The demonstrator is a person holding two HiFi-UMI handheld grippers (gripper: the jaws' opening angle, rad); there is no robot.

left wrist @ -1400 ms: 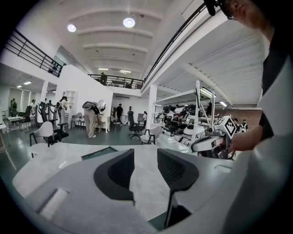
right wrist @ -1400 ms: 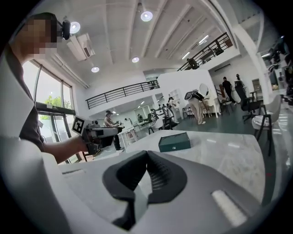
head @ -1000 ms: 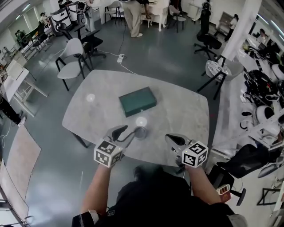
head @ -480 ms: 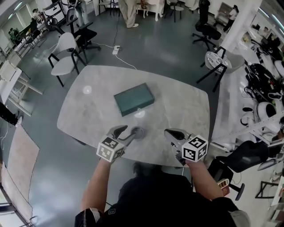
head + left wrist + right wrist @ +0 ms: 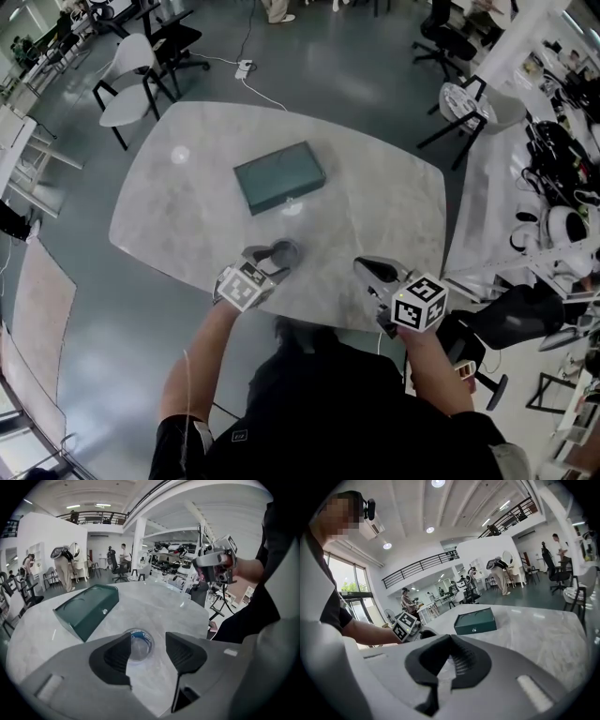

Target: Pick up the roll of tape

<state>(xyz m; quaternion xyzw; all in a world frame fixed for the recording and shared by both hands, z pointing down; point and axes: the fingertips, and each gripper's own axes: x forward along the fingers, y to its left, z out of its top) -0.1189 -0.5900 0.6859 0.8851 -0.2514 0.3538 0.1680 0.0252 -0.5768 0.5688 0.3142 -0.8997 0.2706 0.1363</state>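
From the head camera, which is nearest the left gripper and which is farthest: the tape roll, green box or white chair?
From the left gripper, its jaws opening, nothing pressed yet:
1. Roll of tape, right at its jaws.
2. Green box, beyond it, mid table.
3. White chair, off the table, far left.
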